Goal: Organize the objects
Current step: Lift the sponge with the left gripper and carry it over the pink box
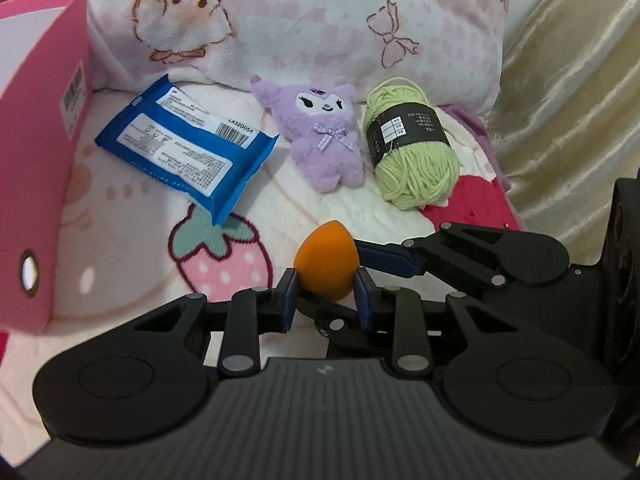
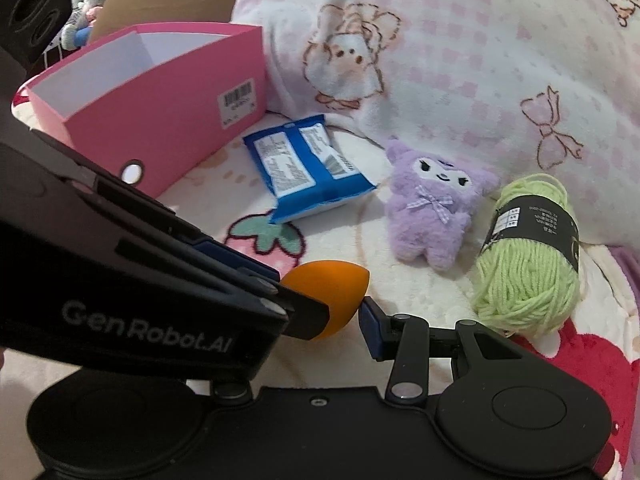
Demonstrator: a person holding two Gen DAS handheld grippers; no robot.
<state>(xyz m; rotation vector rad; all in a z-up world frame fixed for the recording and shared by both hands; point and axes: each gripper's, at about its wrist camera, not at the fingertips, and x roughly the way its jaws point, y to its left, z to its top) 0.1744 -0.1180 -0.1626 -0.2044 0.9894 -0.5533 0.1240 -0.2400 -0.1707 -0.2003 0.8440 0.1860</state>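
An orange egg-shaped sponge (image 1: 322, 258) hangs just above the blanket, and my left gripper (image 1: 326, 286) is shut on its wide end. From the right, my right gripper reaches in; one blue finger (image 1: 384, 258) lies against the sponge's side. In the right wrist view the sponge (image 2: 320, 286) sits between my right gripper's (image 2: 326, 310) fingers. The visible pad (image 2: 372, 330) touches the sponge, so this gripper also looks shut on it. Its other finger is hidden behind the left gripper's black body (image 2: 132, 280).
A pink open-topped box (image 2: 160, 120) stands at the left. On the strawberry-print blanket (image 1: 224, 256) lie a blue packet (image 1: 188, 148), a purple plush toy (image 1: 320, 136) and a green yarn ball (image 1: 412, 148). A pillow (image 1: 320, 12) rises behind; a gold curtain (image 1: 568, 100) hangs on the right.
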